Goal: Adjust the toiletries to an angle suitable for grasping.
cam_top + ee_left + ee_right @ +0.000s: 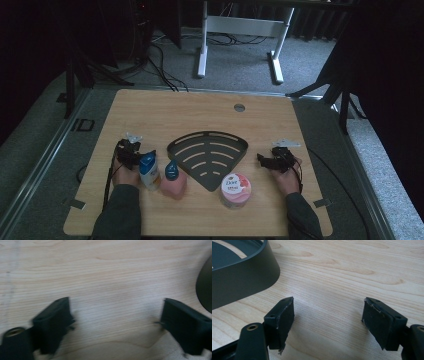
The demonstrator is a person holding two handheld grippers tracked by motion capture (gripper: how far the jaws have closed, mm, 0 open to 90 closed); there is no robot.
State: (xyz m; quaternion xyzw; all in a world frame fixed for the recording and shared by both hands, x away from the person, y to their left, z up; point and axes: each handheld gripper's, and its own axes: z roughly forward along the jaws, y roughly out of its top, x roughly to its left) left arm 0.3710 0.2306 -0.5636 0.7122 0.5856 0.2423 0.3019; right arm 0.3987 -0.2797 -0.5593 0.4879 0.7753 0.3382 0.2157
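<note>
Both forearms lie flat on the table (150, 110), the left gripper (131, 152) with jaws apart and empty just beside the white bottle (149, 171), the right gripper (267, 161) likewise spread and empty, near the fan-shaped dark rack (207, 152) and the pink jar (235, 190).

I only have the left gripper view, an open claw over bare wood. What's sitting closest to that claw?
Observer: A white bottle with a blue cap stands just right of the left claw.
Operator: What's the dark edge on my right?
Observer: A dark fan-shaped slotted tray lying mid-table.
Operator: And the other claw?
Observer: The right claw is open and empty, beside the tray's right corner.
</note>
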